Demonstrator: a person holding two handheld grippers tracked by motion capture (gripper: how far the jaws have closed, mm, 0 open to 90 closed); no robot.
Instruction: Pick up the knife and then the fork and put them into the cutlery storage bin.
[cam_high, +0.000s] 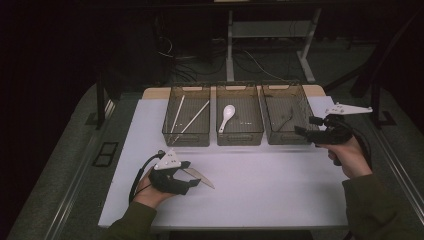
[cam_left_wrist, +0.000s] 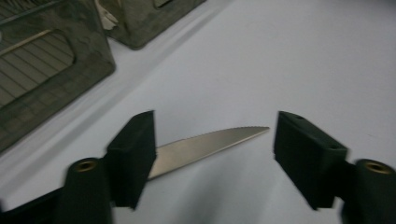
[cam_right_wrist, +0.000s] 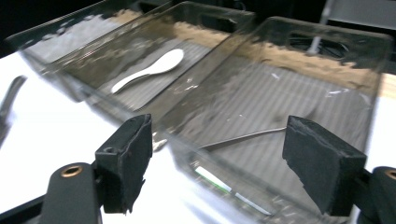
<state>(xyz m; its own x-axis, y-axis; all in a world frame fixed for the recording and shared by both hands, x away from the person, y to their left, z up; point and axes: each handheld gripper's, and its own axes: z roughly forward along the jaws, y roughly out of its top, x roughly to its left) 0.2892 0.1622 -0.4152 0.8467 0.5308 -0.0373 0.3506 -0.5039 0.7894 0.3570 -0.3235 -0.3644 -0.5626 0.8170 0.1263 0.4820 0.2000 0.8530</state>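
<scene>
A bare knife blade (cam_high: 201, 177) lies on the white table near the front left. My left gripper (cam_high: 190, 174) is lowered over it with the jaws open. In the left gripper view the serrated blade (cam_left_wrist: 205, 144) rests on the table between the jaws of my left gripper (cam_left_wrist: 215, 126), with its hidden end running behind the left one, and the right jaw stands clear of the tip. My right gripper (cam_high: 306, 126) hovers open at the near right corner of the right bin (cam_high: 287, 137). In its own view, my right gripper (cam_right_wrist: 219, 126) holds nothing, and a thin metal utensil (cam_right_wrist: 243, 136) lies in the bin below.
Three clear bins stand in a row at the back of the table. The left bin (cam_high: 186, 139) holds chopsticks (cam_high: 192, 117), and the middle bin (cam_high: 240, 137) holds a white spoon (cam_high: 227, 116). Table legs and cables lie beyond the far edge.
</scene>
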